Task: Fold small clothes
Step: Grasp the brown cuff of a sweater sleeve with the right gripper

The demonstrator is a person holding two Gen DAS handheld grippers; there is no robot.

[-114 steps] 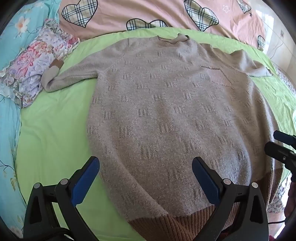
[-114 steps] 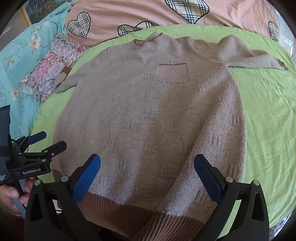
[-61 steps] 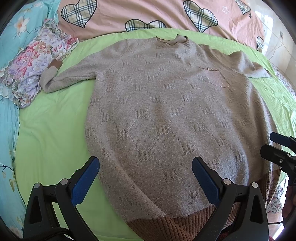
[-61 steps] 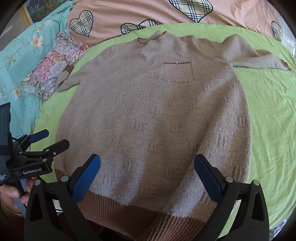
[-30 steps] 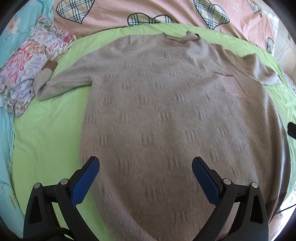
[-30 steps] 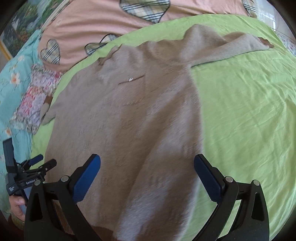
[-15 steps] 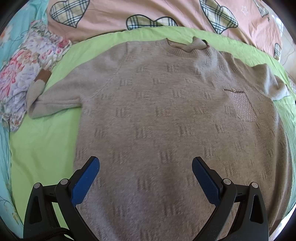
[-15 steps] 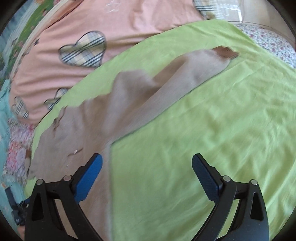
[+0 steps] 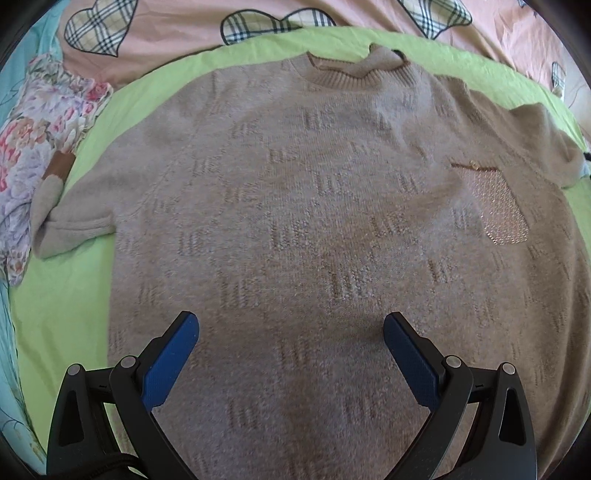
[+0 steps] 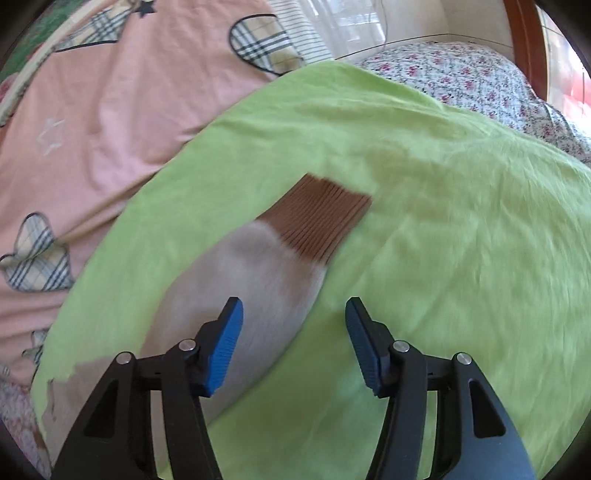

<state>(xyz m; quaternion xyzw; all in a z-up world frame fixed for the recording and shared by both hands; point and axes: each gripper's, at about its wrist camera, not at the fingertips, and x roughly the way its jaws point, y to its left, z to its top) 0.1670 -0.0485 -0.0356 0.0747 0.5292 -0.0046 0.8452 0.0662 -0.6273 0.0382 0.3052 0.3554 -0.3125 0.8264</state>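
A beige knit sweater (image 9: pixel 314 206) lies flat, front up, on a green sheet (image 9: pixel 55 306), collar (image 9: pixel 351 70) far, small chest pocket (image 9: pixel 498 210) at right. My left gripper (image 9: pixel 291 354) is open and empty, hovering over the sweater's lower body. The sweater's left sleeve (image 9: pixel 62 221) ends by a floral cloth. In the right wrist view the right sleeve (image 10: pixel 258 288) with its brown ribbed cuff (image 10: pixel 325 218) lies on the sheet (image 10: pixel 461 258). My right gripper (image 10: pixel 295 332) is open and empty just short of the cuff, above the sleeve's edge.
A floral garment (image 9: pixel 33 147) lies at the left edge of the sheet. A pink quilt with plaid hearts (image 9: pixel 258 18) runs along the far side and shows in the right wrist view (image 10: pixel 92 110). A flowered bedspread (image 10: pixel 480 81) lies beyond the sheet.
My left gripper moved forward up the sweater's body, so the brown hem left view. My right gripper swung right and advanced along the right sleeve to the cuff, and its jaws narrowed somewhat.
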